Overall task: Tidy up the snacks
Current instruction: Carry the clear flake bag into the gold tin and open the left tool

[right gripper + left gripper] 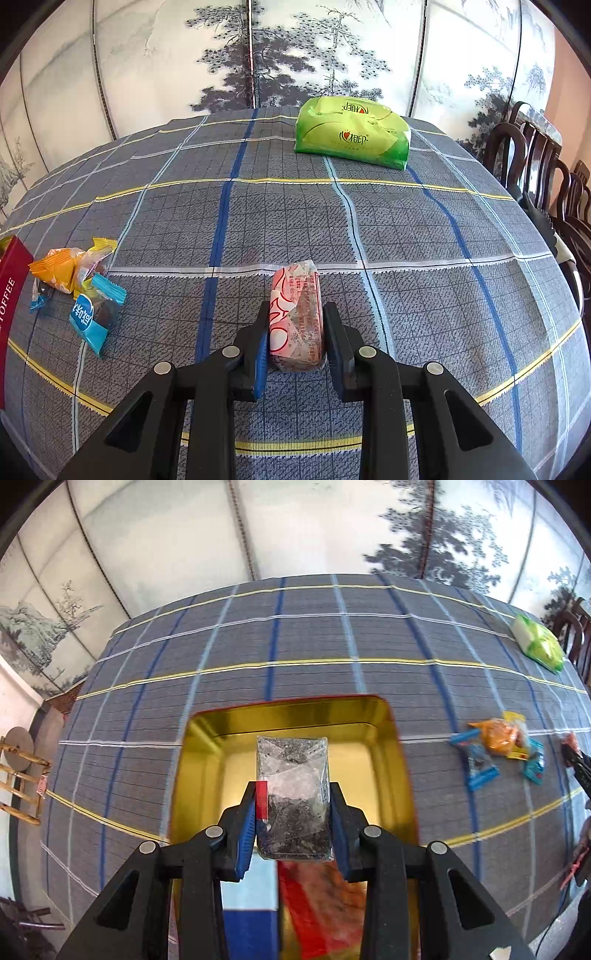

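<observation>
1. Left wrist view: nearest the camera, the left tongs (293, 821) are closed narrow on a clear plastic sachet of dark crumbly filling (293, 794), pads pressing its two long edges near the lower half
2. The sachet hangs over the open gold metal tin (207, 738), which sits on the grey checked tabletop (314, 635); a red and blue printed pack (317, 904) lies blurred in the tin's near end, below the tongs
3. To the right on the cloth lies a loose cluster of small wrapped sweets, orange, yellow and blue (495, 749), well apart from a green plastic tissue pack (539, 642) at the far edge
4. I judge the sachet light, soft and slick, so a grip across its flat sides suits it; squeezing harder could crush the contents
5. Right wrist view: nearest are the right tongs (295, 328), closed narrow on a pink and white wrapped snack bar (295, 314) whose near end seems to rest on the tabletop
6. That bar looks light and crinkly, firm enough to hold at mid-length
7. The sweets cluster (79, 280) lies to the left, beside the tin's dark red wall (11, 288)
</observation>
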